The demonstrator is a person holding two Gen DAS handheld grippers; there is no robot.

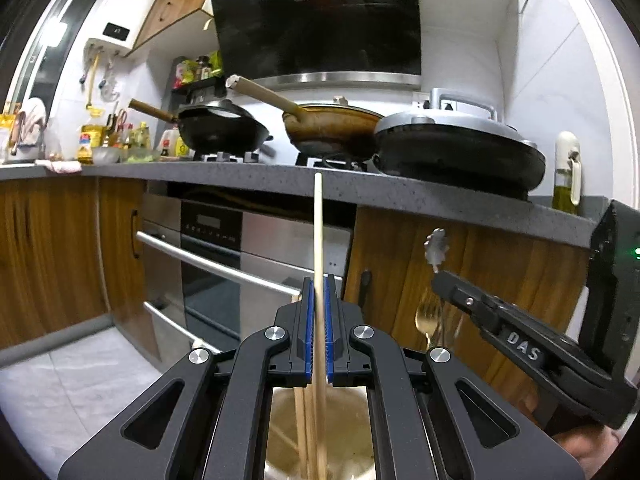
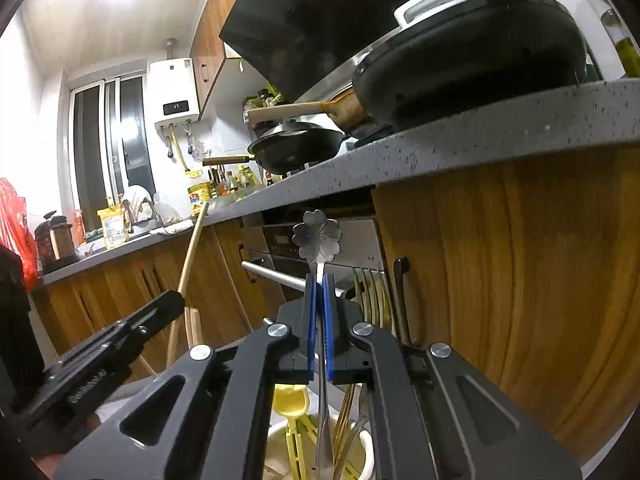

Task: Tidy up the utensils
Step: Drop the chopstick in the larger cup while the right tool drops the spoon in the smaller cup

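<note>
Left gripper [image 1: 319, 280] is clamped on a wooden chopstick [image 1: 318, 224], blue pads pressed to both sides of it. The chopstick stands upright, its tip rising in front of the grey worktop [image 1: 400, 196] edge; its lower end runs down between the black fingers toward a metal container [image 1: 320, 432] below (blurred, more chopsticks inside it).

Right gripper [image 2: 319, 280] is clamped on the thin stem of a flower-ended metal utensil [image 2: 317, 236]; whether it is a spoon or a fork is hidden. The flower end sticks up above the pads, in front of the oven [image 2: 320, 248] under the worktop edge. The stem drops down into a white utensil holder [image 2: 360, 444] beneath the gripper, which also holds gold cutlery [image 2: 348, 412] and a yellow plastic utensil [image 2: 292, 404].

The two grippers are side by side, apart, each showing in the other's view. In the left wrist view a gold fork [image 1: 424, 316] shows near the right gripper.

On the worktop: black wok [image 1: 220, 128], brown pan [image 1: 332, 128] and a lidded black griddle [image 1: 460, 152] at the front edge. Oil bottle [image 1: 566, 176] at the right end.
</note>
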